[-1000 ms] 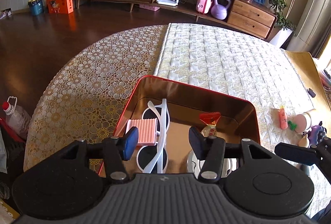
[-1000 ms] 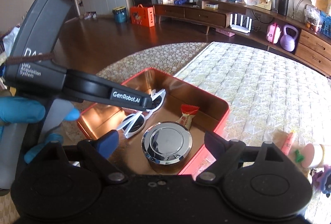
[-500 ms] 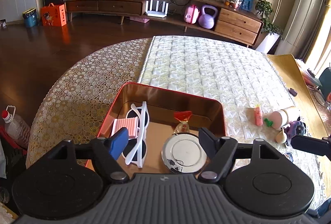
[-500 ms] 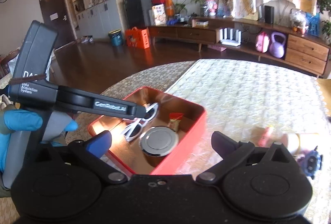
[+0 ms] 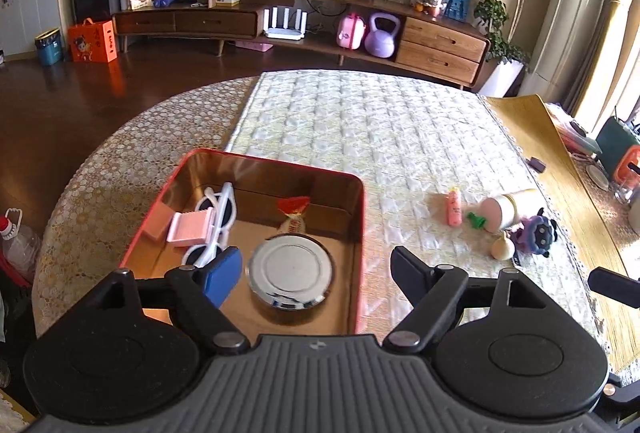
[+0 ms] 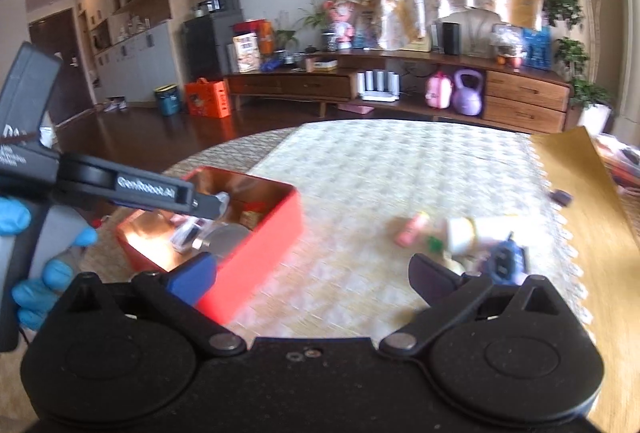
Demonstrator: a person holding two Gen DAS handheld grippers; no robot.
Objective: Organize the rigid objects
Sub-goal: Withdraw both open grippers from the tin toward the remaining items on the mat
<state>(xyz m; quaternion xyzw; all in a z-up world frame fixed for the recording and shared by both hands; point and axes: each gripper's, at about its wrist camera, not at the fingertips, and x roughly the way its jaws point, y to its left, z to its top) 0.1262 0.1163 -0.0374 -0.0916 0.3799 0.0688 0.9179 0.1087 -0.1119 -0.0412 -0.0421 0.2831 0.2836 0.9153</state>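
A round table [image 5: 100,193] under a lace cloth carries a quilted runner [image 5: 360,137], and on their seam sits a red tin box [image 5: 360,217] with a coppery inside. The box holds, from biggest down: a round chrome tin [image 5: 291,275] lying flat at the near right, white sunglasses [image 5: 216,225] lying along the left half, a pink ribbed holder [image 5: 188,229] resting against the glasses, and a red-topped wrapped candy [image 5: 294,215] near the back wall. Well apart on the runner to the right lies a loose cluster: a cream jar [image 5: 504,211] on its side, a purple plush toy [image 5: 534,233], a pink tube [image 5: 454,207], a small beige bulb shape [image 5: 503,247] and a green piece [image 5: 476,221].

The left gripper [image 5: 316,273] hangs above the box's near right corner, jaws spread wide and empty. The right gripper [image 6: 312,273] is likewise wide and empty, between box and cluster; that view is motion-blurred. The left tool's arm reads "GenRobot.AI" [image 6: 146,187]. A blue-gloved hand [image 6: 36,265] grips its handle.
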